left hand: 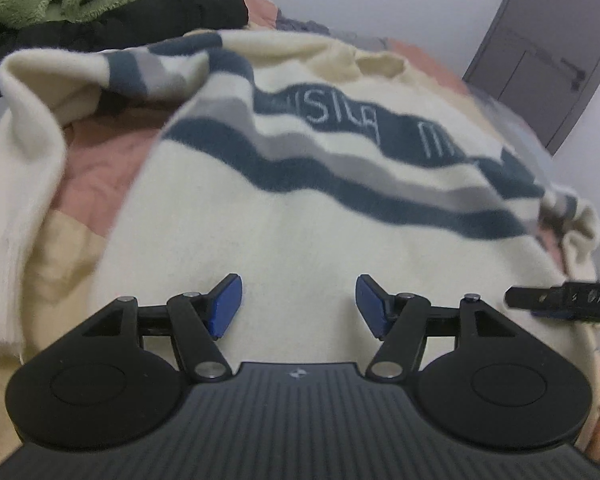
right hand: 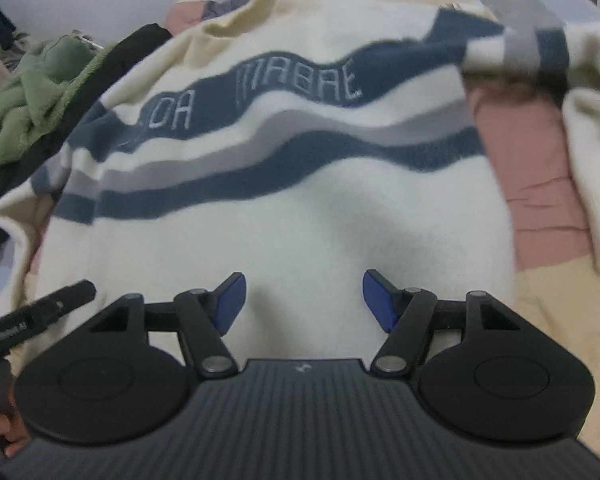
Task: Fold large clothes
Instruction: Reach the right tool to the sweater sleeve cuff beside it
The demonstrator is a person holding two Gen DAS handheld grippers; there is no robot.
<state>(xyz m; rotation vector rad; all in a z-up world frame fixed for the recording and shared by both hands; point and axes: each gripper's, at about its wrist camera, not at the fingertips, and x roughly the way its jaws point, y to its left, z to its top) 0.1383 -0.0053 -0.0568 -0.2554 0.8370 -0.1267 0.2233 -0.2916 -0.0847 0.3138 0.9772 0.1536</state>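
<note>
Your left hand-held gripper [left hand: 298, 304] and right hand-held gripper [right hand: 303, 302] are both spread wide, holding nothing, above the cream striped sweater [left hand: 320, 240] on the bed [right hand: 540, 168].

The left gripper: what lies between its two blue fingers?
Only the cream sweater shows between the open left gripper fingers, in the left wrist view.

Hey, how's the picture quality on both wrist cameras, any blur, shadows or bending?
Left wrist view: the sweater looks soft and motion-smeared, its lettering barely readable; the door bows from fisheye. Right wrist view: the sweater is blurred too, with a faint shadow above the open right tongs. Lighting is even, no glare; the left tongs stay sharp.
</note>
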